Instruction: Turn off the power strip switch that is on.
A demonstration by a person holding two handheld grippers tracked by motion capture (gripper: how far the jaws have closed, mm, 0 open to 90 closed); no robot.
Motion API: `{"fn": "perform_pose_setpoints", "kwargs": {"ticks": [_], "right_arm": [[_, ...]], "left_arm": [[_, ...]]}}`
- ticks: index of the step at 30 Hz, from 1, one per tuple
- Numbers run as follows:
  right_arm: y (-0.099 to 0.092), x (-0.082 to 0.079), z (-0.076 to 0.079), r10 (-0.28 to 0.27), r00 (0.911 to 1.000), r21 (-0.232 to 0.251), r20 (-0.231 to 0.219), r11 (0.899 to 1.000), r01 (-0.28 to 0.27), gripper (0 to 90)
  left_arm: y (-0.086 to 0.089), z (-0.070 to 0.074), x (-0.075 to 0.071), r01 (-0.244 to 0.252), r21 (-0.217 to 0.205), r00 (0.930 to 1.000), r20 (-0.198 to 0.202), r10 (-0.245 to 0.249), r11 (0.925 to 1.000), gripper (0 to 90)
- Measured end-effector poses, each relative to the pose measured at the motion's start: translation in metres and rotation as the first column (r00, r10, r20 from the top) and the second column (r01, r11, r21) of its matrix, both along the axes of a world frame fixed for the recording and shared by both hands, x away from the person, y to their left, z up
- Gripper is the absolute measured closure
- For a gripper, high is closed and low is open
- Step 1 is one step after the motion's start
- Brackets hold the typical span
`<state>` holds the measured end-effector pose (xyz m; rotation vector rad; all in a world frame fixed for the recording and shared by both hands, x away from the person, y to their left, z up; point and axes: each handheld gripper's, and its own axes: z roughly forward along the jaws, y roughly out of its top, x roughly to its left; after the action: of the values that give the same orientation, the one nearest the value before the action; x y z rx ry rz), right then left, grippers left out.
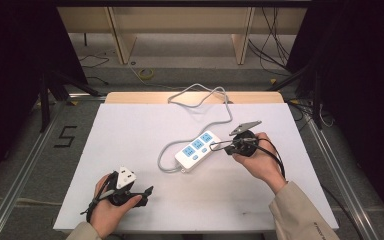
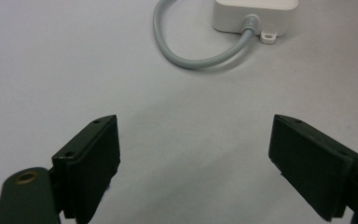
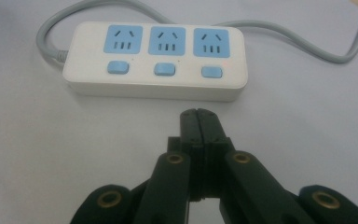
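While the right gripper (image 3: 199, 114) has its two black jaws pressed flat together with nothing between them, its tip hovers just short of the near long side of a white plastic power strip (image 3: 156, 58) with three pale-blue sockets and three blue rocker switches. In the right gripper view the closed tip lines up roughly between the middle switch (image 3: 164, 69) and the right-hand switch (image 3: 211, 72), near the casing but not touching it. In the high view the strip (image 1: 196, 150) lies slantwise a little right of the centre of the white table top (image 1: 130, 130), and its grey round cable (image 1: 200, 97) loops off the far edge. The left gripper (image 2: 193, 163) rests well apart at the near left of the table, its jaws spread wide and empty, pointed toward the strip's cable end (image 2: 249, 21).

My reading is that the step in hand is pressing one of the switches with the closed jaw tip, and that the approach is nearly done. The next move calls for lifting the tip over the casing edge, centring it on one switch and pushing straight down; since the strip is light and free on the table, a slanted push could slide it.
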<state>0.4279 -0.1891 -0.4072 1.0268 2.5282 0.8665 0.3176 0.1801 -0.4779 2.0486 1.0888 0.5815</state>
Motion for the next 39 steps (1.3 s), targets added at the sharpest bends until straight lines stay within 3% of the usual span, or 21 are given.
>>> {"fn": "perform_pose_setpoints", "kwargs": {"ticks": [39], "right_arm": [[0.022, 0.038, -0.002, -0.010, 0.9987, -0.035, -0.050, 0.999, 0.008, 90.0]], "left_arm": [[-0.001, 0.000, 0.000, 0.000, -0.003, 1.0000, 0.004, 0.000, 1.0000, 16.0]]}}
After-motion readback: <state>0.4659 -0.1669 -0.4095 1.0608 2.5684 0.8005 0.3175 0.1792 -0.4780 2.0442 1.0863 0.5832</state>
